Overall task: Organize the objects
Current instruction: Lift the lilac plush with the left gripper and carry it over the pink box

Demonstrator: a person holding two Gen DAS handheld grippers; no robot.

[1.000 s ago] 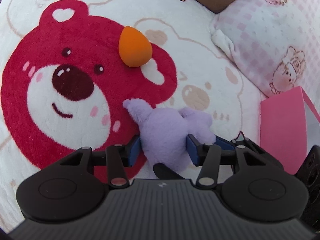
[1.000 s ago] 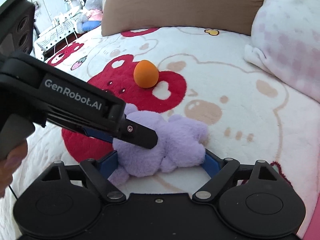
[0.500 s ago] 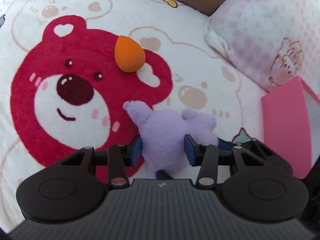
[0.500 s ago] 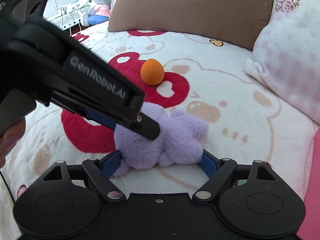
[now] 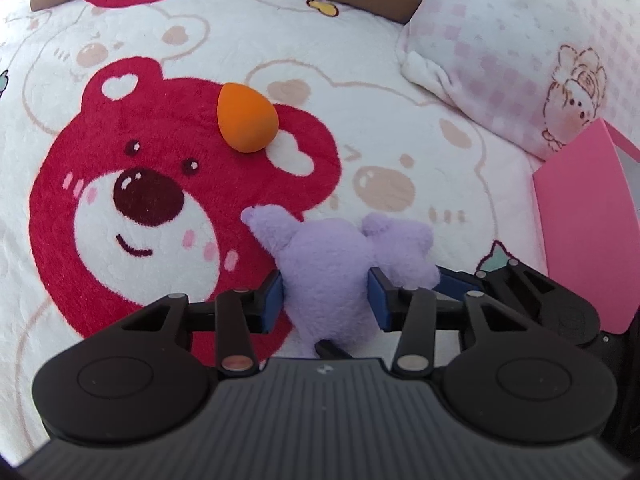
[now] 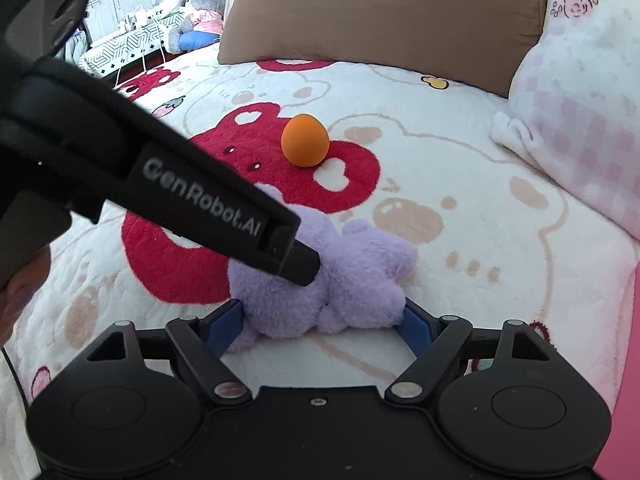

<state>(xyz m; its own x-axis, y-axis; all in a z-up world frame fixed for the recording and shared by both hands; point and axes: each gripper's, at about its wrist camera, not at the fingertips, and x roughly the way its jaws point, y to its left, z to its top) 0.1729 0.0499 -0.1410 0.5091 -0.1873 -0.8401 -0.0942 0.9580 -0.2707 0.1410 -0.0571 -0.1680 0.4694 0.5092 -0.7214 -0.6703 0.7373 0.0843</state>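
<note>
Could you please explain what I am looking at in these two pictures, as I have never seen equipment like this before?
These are two handheld grippers, one in each of a person's hands, each carrying a fisheye camera that looks along its fingers. The left gripper is shut on a purple plush toy. The other picture comes from the right gripper, whose blue pads sit on either side of the same toy; the black bar crossing its view is the left gripper. On the bear-print blanket lies an orange egg-shaped sponge. A pink box stands at right.
</note>
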